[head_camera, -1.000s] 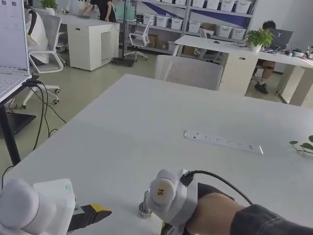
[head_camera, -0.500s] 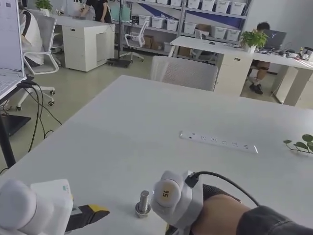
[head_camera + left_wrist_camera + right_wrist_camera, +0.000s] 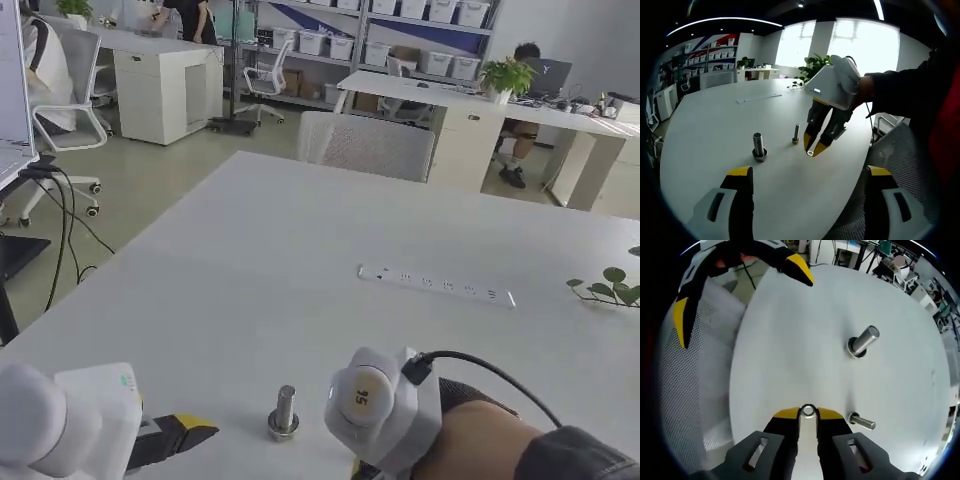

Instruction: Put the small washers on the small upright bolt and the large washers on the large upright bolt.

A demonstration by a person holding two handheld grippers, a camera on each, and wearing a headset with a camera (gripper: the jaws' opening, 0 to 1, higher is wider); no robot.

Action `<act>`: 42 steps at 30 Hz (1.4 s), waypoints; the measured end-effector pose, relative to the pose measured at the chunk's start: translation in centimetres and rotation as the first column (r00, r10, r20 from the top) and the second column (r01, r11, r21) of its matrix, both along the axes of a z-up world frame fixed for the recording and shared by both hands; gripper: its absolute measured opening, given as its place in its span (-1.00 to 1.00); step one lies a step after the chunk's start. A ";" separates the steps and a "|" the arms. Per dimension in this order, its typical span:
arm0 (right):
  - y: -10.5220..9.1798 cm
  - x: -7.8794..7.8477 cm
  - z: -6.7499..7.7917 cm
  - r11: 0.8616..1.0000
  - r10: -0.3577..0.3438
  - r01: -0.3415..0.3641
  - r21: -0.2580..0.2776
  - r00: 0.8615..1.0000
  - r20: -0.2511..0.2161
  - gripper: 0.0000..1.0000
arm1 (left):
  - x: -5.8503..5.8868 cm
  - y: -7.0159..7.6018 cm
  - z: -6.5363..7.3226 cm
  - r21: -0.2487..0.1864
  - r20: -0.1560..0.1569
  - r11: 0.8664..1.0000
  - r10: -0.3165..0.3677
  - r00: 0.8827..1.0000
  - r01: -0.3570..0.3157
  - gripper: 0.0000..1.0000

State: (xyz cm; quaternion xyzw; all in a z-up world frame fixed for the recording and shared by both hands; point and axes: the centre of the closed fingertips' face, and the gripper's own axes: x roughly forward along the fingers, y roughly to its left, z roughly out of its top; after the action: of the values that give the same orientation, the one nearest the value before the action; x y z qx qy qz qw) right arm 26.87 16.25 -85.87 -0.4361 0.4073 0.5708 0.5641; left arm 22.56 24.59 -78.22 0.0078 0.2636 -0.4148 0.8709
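Observation:
My right gripper (image 3: 808,413) is shut on a small silver washer (image 3: 808,410), pinched at its yellow tips above the white table (image 3: 790,350). The small upright bolt (image 3: 861,421) stands just to its right, and the large upright bolt (image 3: 863,340) is farther off. From the left gripper view, the right gripper (image 3: 815,148) hangs with the washer (image 3: 810,152) close to the small bolt (image 3: 796,134); the large bolt (image 3: 759,146) is left of it. My left gripper (image 3: 808,172) is open and holds nothing. The head view has the large bolt (image 3: 283,413) between both grippers.
A white power strip (image 3: 436,286) lies across the middle of the table (image 3: 300,260). Plant leaves (image 3: 605,286) reach in at the right edge. A mesh chair (image 3: 365,146) stands at the far side, with desks, shelves and people beyond.
The head camera has tilted, so the large bolt now shows in full. My right gripper has shifted a little to the right of that bolt, still holding the washer.

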 end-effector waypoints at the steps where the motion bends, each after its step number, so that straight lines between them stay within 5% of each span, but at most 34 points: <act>1: -0.2 -0.1 0.1 1.000 -0.003 0.003 0.001 1.000 0.002 -0.74 | 0.0 0.0 0.0 -0.002 0.000 1.000 0.001 1.000 -0.001 0.85; 23: -6.3 2.2 3.0 0.994 -0.112 0.113 -0.015 0.992 0.055 -0.74 | 0.3 -0.5 0.2 -0.002 0.003 1.000 -0.011 1.000 0.011 0.85; 42: -4.7 5.8 6.1 0.997 -0.069 0.072 -0.018 0.989 0.134 -0.74 | 0.4 -0.4 0.2 -0.006 0.002 1.000 -0.008 1.000 0.008 0.85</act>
State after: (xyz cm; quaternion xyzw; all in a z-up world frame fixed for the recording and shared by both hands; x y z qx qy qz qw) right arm 32.68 11.60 -79.73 -0.4649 0.3905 0.5153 0.6048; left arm 22.96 24.20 -77.98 0.0069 0.2614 -0.4191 0.8695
